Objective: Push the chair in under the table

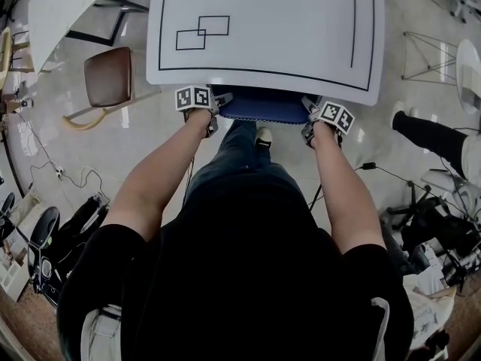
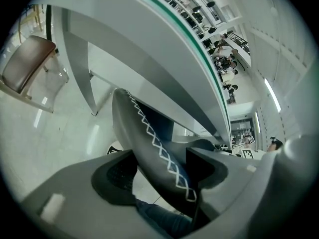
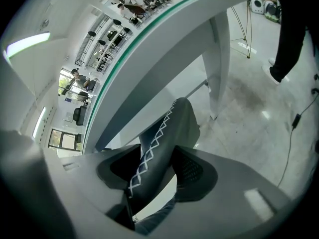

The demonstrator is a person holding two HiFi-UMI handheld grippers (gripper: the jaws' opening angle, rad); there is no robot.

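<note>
A blue chair (image 1: 259,105) with a grey, white-stitched backrest stands at the near edge of the white table (image 1: 263,21), its seat mostly hidden under the tabletop. My left gripper (image 1: 214,110) is shut on the backrest's left end, and the stitched edge (image 2: 144,133) runs between its pads (image 2: 115,176). My right gripper (image 1: 310,119) is shut on the right end. There the backrest (image 3: 167,133) sits clamped between the two dark pads (image 3: 192,169). The table's rim (image 2: 164,39) (image 3: 164,29) passes just above the backrest in both gripper views.
A brown-seated chair (image 1: 107,76) (image 2: 27,63) stands left of the table. A person's dark-trousered leg (image 1: 432,138) (image 3: 289,29) is on the right. Table legs (image 2: 79,68) (image 3: 219,63) flank the blue chair. Cables (image 1: 60,175) and bags lie on the floor left and right.
</note>
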